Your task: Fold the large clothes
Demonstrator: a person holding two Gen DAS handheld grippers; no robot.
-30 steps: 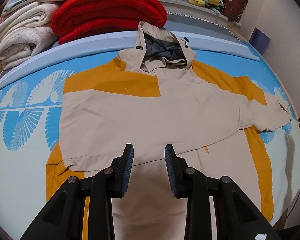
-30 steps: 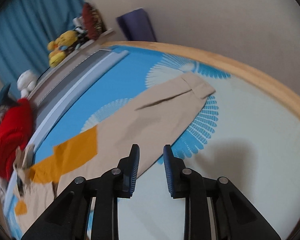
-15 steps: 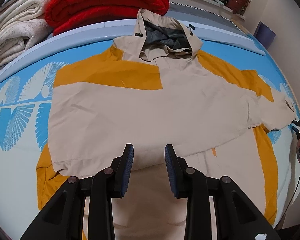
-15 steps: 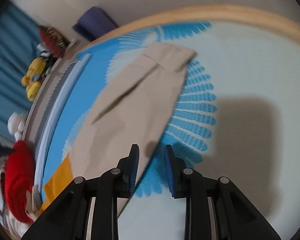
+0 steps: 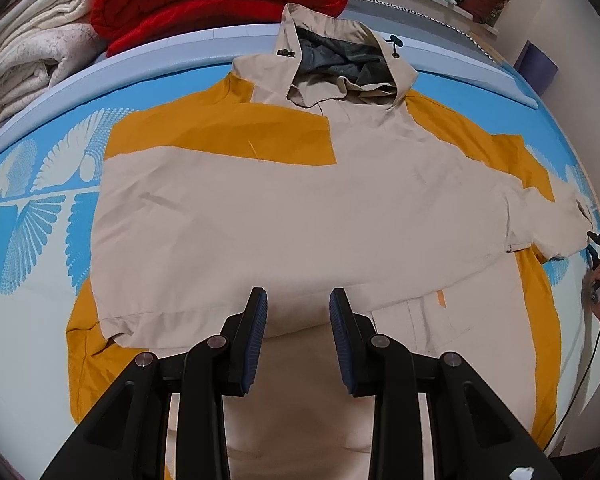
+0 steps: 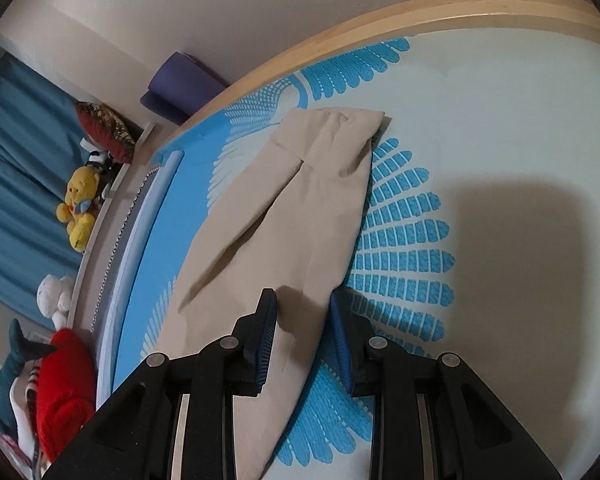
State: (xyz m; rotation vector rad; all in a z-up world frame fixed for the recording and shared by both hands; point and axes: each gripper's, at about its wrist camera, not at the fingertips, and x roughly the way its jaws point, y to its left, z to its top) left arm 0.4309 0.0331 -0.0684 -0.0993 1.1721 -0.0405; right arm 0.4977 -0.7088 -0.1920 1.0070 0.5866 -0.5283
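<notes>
Both feeds evenly lit, soft indoor light, no glare. Heavy fisheye: black corners, bed [image 6: 500,128] edge bows hard. I see a big soft shadow on the sheet in right wrist view, fainter one under the left hand-held gripper [image 5: 298,304]. Center sharp; slight smear at rims.

Bed [image 5: 28,320] w/ pale sheet, blue fan print, wooden edge [image 6: 420,12] on far side. Beige & mustard hooded jacket [image 5: 260,220] lay flat on it, one sleeve [image 6: 284,216] stretched out twd that edge. Red blanket [image 5: 204,0] & cream blanket [image 5: 32,56] sat folded at head end.
</notes>
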